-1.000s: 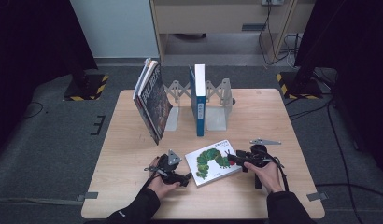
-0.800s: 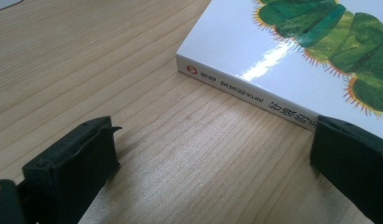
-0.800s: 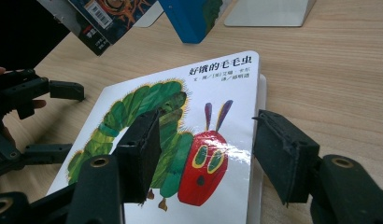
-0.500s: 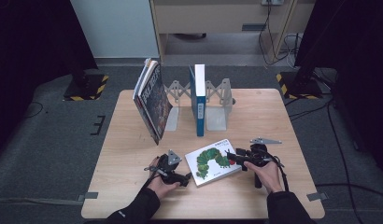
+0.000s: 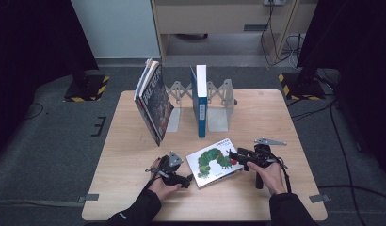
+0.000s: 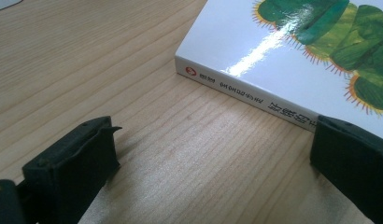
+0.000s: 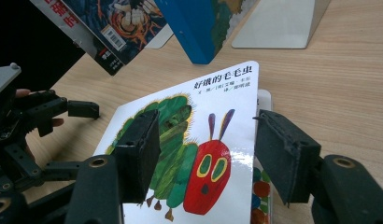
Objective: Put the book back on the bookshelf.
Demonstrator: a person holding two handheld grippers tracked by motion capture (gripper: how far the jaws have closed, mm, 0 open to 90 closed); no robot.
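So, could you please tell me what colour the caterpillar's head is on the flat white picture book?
Red, with yellow-green eyes; clearest in the right gripper view.

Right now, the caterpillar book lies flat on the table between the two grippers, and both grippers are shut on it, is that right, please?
Not quite: the caterpillar book does lie flat between them, but neither grips it. The left gripper is open beside its spine in the left gripper view, and the right gripper is open above its cover in the right gripper view.

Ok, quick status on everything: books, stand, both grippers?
Caterpillar book: flat on the table, cover up.
Blue book: upright in the rack.
Dark book: leaning, tilted.
Bookend rack: standing.
Left gripper: open, at the spine.
Right gripper: open, over the cover.
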